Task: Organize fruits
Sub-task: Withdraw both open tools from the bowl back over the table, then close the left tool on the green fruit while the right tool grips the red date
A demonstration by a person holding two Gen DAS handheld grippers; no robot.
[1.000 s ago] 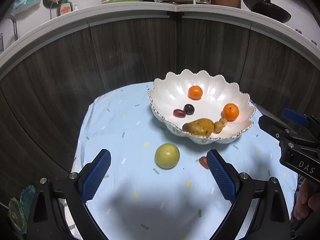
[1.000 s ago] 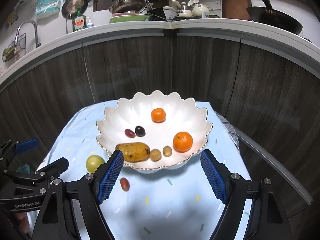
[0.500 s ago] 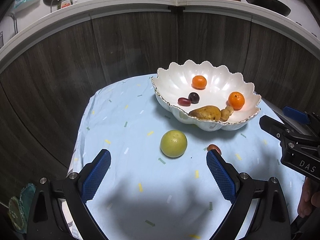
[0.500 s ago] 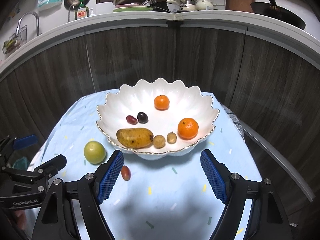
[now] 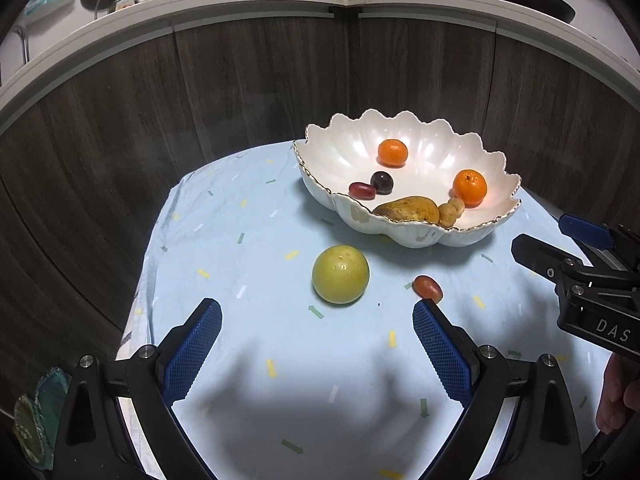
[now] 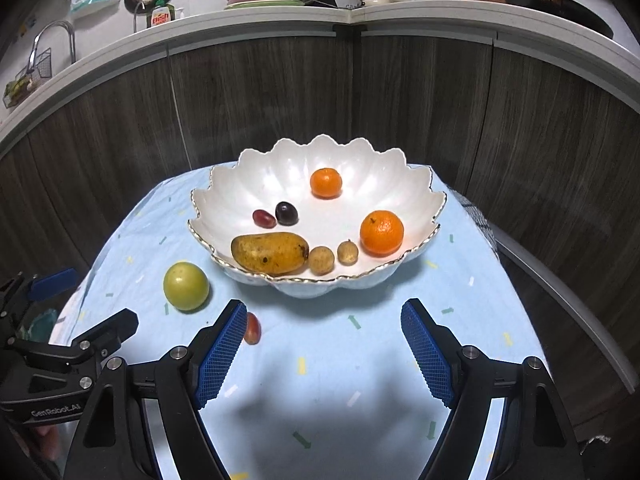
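Left wrist view shows the left gripper [image 5: 316,344] spread and empty, the green fruit [image 5: 340,274] on the tabletop [image 5: 240,240] at its 12 o'clock, short of the white bowl [image 5: 404,232]; I'd centre the round fruit between both pads before closing gently.

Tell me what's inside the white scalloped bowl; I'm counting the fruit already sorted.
In the bowl: two oranges, a yellow mango, two small tan fruits, a dark plum and a red grape. Nothing shows beneath the mango; that spot is covered.
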